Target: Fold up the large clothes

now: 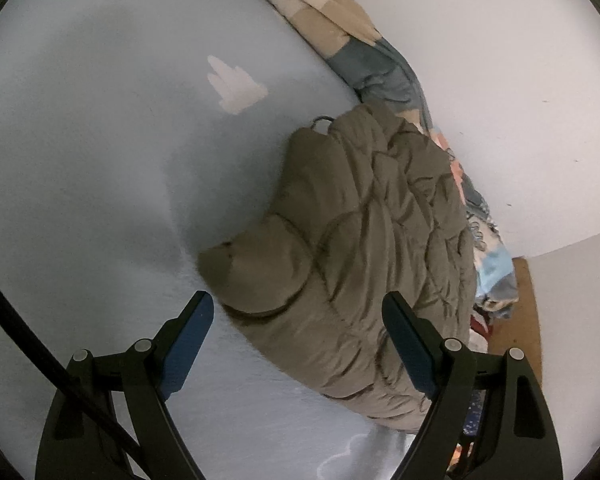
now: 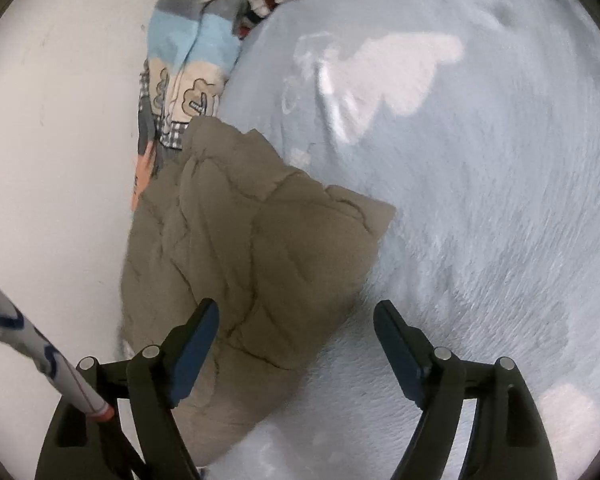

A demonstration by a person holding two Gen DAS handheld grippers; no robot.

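An olive-brown quilted jacket (image 1: 364, 248) lies folded into a thick bundle on a pale blue bed sheet (image 1: 100, 160), close to the white wall. My left gripper (image 1: 298, 308) hovers open over the jacket's near edge, nothing pinched between its blue-padded fingers. In the right wrist view the same jacket (image 2: 252, 256) shows from the other side, one corner pointing right. My right gripper (image 2: 296, 316) is open above the jacket's lower edge and the sheet (image 2: 480, 220), gripping nothing.
A patchwork cartoon-print blanket (image 1: 364, 56) is bunched along the wall (image 1: 500, 80) behind the jacket, also visible as the blanket (image 2: 188, 56) in the right view. A brown board (image 1: 528, 320) shows at the bed's end. A black cable (image 1: 40, 360) crosses the left view.
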